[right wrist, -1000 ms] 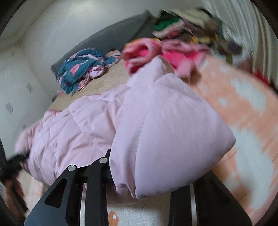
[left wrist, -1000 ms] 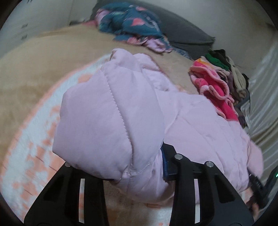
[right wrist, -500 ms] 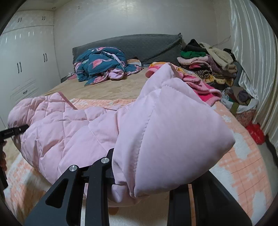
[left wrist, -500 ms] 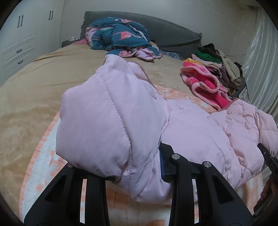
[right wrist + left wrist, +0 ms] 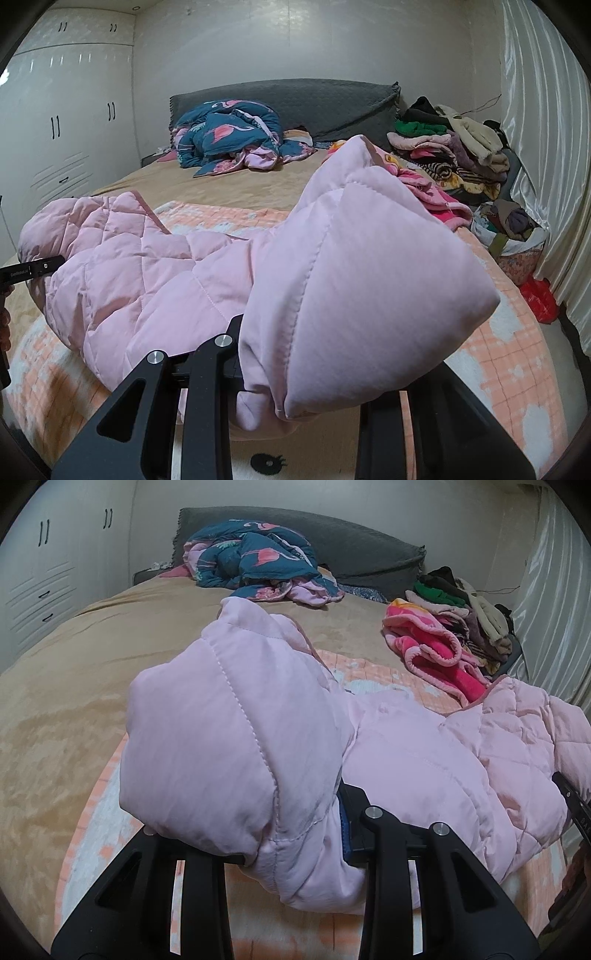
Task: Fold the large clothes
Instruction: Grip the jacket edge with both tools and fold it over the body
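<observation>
A pale pink quilted jacket [image 5: 236,738] is stretched between my two grippers above the peach-and-white blanket [image 5: 96,830] on the bed. My left gripper [image 5: 291,830] is shut on one bunched end of it, the padded fabric bulging over the fingers. In the right wrist view the same jacket [image 5: 351,277] bulges over my right gripper [image 5: 306,362], which is shut on the other end. Each view shows the far gripper at its edge: the right one [image 5: 570,805], the left one [image 5: 33,269]. The fingertips are hidden by fabric.
A blue flamingo-print quilt [image 5: 255,565] lies crumpled by the grey headboard [image 5: 354,550]. A stack of clothes [image 5: 443,147] and a pink fleece [image 5: 436,653] sit on the bed's right side near a curtain [image 5: 543,129]. White wardrobes [image 5: 55,129] stand left; a basket [image 5: 513,236] sits on the floor.
Both grippers have risen with the jacket and rolled until the views are level. The jacket's middle now hangs off the blanket between them. Both grips are unchanged.
</observation>
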The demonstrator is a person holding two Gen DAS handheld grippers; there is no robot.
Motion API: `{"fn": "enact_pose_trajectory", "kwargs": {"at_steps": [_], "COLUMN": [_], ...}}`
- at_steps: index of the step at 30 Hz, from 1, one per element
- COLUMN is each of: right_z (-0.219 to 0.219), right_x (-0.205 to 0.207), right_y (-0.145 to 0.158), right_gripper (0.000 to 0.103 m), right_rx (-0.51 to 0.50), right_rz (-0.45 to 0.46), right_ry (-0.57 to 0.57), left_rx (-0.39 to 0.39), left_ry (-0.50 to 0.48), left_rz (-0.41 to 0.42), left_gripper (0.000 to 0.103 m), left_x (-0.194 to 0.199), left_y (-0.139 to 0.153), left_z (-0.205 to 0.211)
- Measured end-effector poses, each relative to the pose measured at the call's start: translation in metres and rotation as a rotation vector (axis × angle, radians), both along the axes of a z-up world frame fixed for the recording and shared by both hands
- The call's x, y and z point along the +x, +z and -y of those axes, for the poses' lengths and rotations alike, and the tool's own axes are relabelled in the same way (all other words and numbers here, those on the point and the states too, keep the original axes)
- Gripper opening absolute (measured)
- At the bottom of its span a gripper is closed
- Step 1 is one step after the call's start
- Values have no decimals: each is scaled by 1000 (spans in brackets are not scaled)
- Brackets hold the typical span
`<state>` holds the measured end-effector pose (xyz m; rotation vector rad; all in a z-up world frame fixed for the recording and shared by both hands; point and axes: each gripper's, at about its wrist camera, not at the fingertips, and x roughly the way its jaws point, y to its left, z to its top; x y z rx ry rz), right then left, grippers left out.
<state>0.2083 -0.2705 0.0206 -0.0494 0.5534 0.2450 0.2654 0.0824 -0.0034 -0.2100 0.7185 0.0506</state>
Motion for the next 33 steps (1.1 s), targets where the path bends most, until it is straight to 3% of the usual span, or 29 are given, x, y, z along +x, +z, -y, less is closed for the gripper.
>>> {"fn": "enact_pose_trajectory", "kwargs": {"at_steps": [9,33], "right_z": [0,9], "right_x": [-21,-31], "right_y": [3,3], "right_gripper": [26,26], "right_rx": [-20,-26], "right_rz": [3,-18], "right_ry": [7,-9], "left_rx": [8,66], "left_ry": [-3,-45], "left_rz": [4,-6], "left_gripper": [24,25], "left_x": [-10,-63], "left_y": [-2,-7], "left_z": [-3,3]}}
